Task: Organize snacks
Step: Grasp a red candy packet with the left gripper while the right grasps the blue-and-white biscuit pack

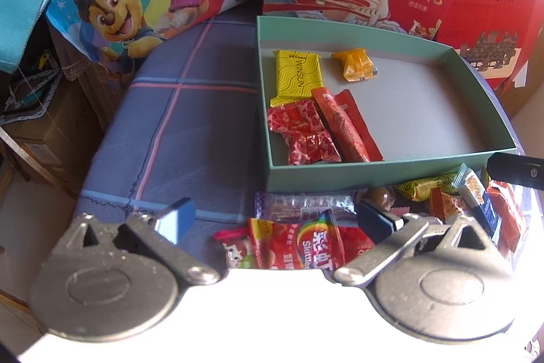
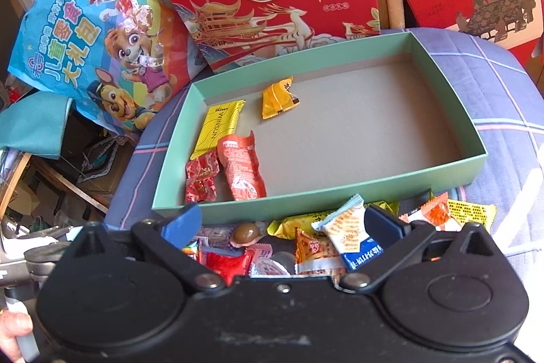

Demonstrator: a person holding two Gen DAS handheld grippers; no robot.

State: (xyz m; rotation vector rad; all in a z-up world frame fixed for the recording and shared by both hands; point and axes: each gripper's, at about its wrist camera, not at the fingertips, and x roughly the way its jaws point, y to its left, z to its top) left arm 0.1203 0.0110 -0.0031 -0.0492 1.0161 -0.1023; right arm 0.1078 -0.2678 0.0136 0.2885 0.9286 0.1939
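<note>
Snacks (image 2: 350, 233) lie loose between and just beyond my right gripper (image 2: 278, 223), jaws wide; my left gripper (image 1: 275, 220), also wide, hovers over Skittles (image 1: 306, 244). Ahead, the green box (image 2: 340, 196) holds four packets.

Four snacks (image 2: 224, 155) in the box's (image 2: 340, 199) left half — loose snack pile (image 2: 306, 244) just before it.
</note>
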